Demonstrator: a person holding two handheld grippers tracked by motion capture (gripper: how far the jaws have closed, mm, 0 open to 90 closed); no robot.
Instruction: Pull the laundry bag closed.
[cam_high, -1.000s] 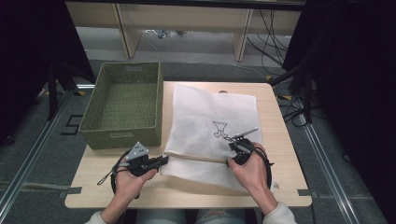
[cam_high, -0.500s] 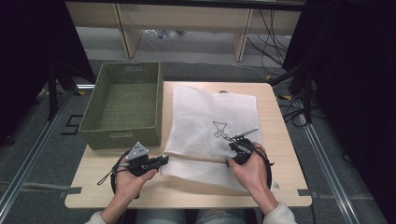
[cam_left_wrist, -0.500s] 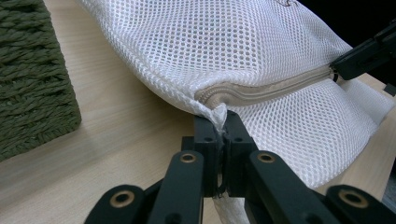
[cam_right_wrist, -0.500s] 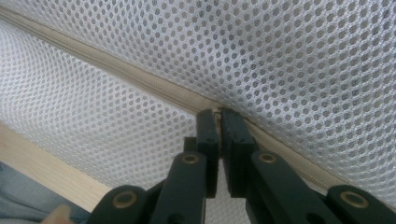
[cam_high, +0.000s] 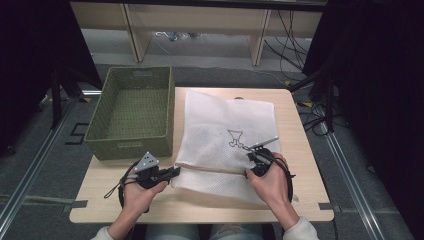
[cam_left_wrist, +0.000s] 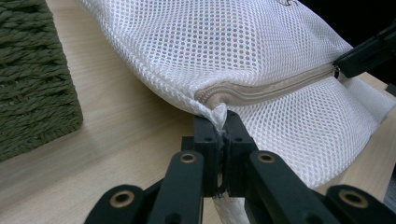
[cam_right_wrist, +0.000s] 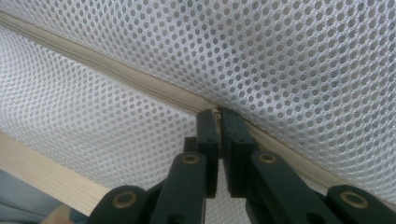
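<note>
The mesh bag (cam_high: 227, 145) lay on the table (cam_high: 305, 165), just right of the green basket (cam_high: 132, 112). The left gripper (cam_left_wrist: 222, 128) was clamped on the bag's corner at one end of the zipper (cam_left_wrist: 275, 88), and the right gripper (cam_right_wrist: 218, 116) pinched the zipper pull

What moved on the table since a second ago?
Nothing visibly changed. The left gripper stays shut on the corner of the mesh bag, the right gripper stays shut at its zipper, and the green basket sits beside the bag as before.
</note>
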